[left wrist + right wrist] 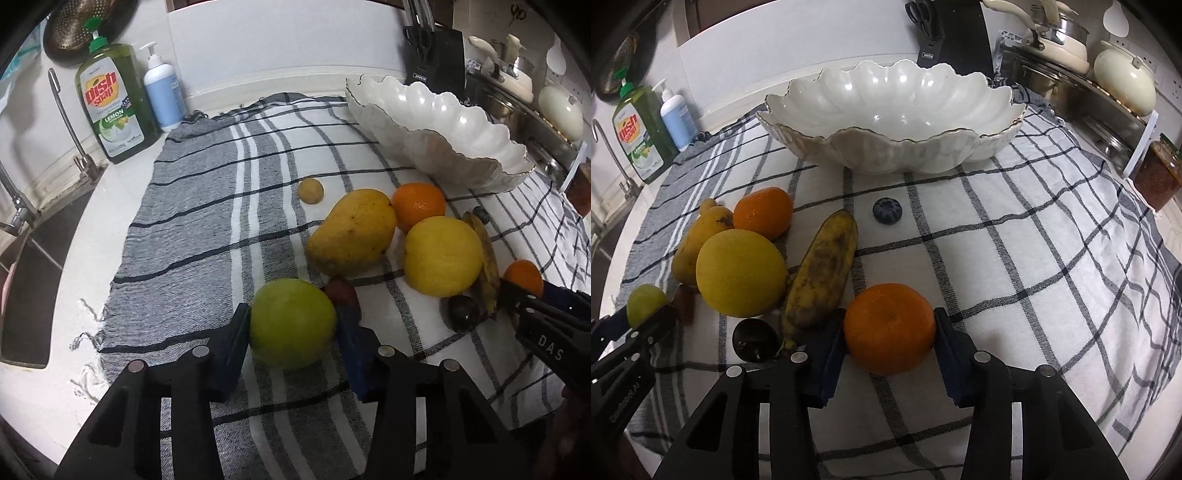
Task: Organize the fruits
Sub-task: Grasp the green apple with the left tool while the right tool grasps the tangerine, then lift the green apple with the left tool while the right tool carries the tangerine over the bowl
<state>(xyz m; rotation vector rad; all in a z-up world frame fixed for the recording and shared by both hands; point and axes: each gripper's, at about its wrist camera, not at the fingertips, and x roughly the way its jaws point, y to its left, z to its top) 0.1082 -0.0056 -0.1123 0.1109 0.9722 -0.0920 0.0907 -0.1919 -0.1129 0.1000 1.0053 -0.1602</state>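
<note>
My left gripper (293,325) is shut on a green apple (291,323) low over the checked cloth. My right gripper (889,328) is shut on an orange (889,328); it also shows in the left wrist view (523,277). On the cloth lie a yellow mango (352,232), a second orange (418,205), a yellow round fruit (442,256), a spotted banana (822,269), a dark plum (755,339), a reddish fruit (343,291), a blueberry (887,211) and a small tan fruit (311,190). The white scalloped bowl (979,142) stands empty behind them.
Green dish soap (114,103) and a white pump bottle (164,96) stand at the cloth's far left, beside a sink (33,280) and tap. A knife block (436,55), pots (1067,40) and a jar (1158,173) stand at the back right.
</note>
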